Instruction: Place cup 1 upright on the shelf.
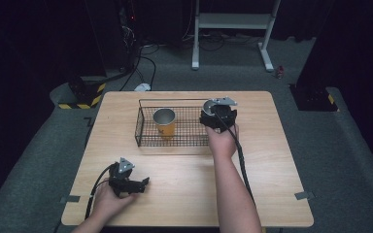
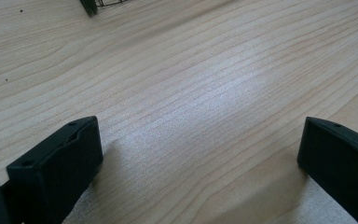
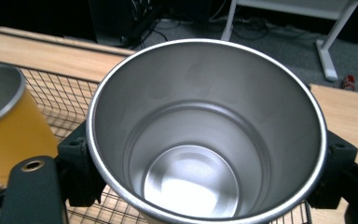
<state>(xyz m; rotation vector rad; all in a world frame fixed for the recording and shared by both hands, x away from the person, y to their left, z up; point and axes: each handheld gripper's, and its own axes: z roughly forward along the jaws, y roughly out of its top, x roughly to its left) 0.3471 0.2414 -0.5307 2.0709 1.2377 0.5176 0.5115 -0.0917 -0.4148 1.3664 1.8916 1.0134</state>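
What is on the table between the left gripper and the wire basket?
Nothing: in the high view, only bare wooden table lies between the left gripper and the wire basket. The left gripper view shows plain wood up to the basket's corner.

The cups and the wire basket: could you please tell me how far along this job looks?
Done: a yellow cup stands upright in the wire basket. In hand: the right tool grips a steel cup by its sides, over the basket's right end. Left: setting that cup down and letting go. The left tool rests open on the table.
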